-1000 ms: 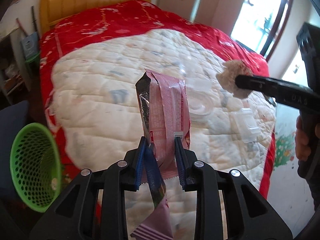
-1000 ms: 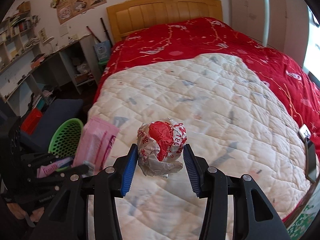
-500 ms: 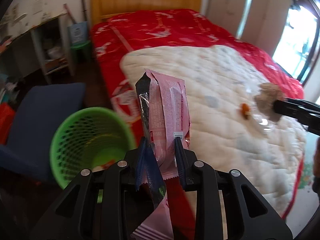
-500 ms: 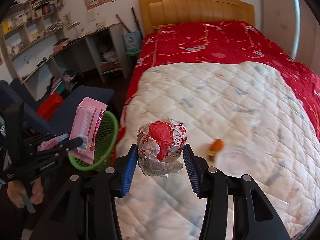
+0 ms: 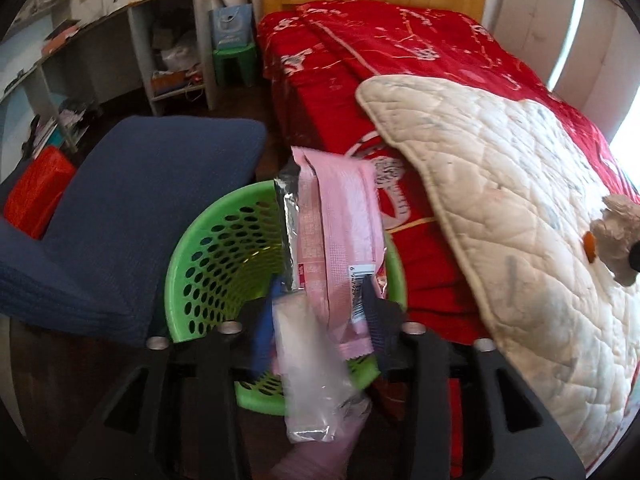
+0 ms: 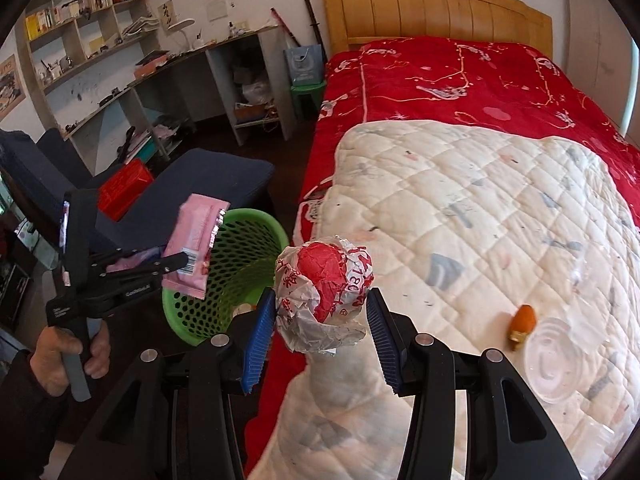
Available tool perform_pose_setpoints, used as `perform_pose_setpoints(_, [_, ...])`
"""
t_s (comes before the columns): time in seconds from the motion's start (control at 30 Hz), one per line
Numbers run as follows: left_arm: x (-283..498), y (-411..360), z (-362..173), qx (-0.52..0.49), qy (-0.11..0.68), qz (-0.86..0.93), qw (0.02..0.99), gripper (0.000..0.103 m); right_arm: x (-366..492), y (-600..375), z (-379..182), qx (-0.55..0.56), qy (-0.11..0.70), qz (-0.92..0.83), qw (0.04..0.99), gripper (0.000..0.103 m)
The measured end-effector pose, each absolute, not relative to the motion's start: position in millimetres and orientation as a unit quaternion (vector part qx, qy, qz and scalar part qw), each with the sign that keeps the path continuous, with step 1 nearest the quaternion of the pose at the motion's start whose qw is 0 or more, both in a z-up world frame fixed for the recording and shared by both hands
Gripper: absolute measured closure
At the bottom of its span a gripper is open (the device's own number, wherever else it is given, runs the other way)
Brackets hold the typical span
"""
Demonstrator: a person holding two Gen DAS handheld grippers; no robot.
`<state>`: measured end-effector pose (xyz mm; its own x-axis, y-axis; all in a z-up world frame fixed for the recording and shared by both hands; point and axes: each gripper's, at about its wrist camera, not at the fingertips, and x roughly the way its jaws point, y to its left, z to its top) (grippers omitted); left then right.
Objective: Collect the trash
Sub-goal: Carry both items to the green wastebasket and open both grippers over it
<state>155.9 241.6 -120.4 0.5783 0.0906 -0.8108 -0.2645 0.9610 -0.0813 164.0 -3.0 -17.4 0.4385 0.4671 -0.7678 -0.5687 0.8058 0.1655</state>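
Filling most of both views, the bed (image 6: 460,80) carries a red cover with a white quilt (image 6: 500,220) spread over it, the quilt's edge hanging off the near side. A blue chair (image 5: 152,200) stands beside the bed, with a desk (image 6: 200,60) and shelves along the wall behind. Between chair and bed, on the floor, sits the green basket (image 5: 208,248), its wall full of holes.

The left gripper (image 5: 320,312) hangs right above the basket. Its jaws have just been opening; the pink wrapper (image 5: 340,240) is between them, blurred at its lower end, and whether the pads still press it I cannot tell. The right gripper (image 6: 320,320) is clamped on a crumpled red-and-white paper ball (image 6: 324,292), held over the quilt's edge, just beside the basket.

On the quilt lie a clear plastic lid (image 6: 556,356) and, just beside it, a small orange scrap (image 6: 522,320).
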Motion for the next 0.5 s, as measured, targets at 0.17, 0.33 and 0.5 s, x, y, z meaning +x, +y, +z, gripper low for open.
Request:
perform_pose_setpoints(0.17, [149, 257, -128, -0.116, 0.448, 0.114, 0.879, 0.041, 165, 14, -23, -0.062, 0.437, 0.315, 0.84, 0.058])
perform_pose_setpoints(0.33, [131, 271, -130, -0.134, 0.443, 0.127, 0.877, 0.041, 165, 34, -28, -0.068, 0.441, 0.328, 0.833, 0.058])
perform_pose_setpoints(0.5, [107, 279, -128, -0.147, 0.434, 0.143, 0.878, 0.041, 166, 66, -39, -0.077, 0.448, 0.347, 0.82, 0.057])
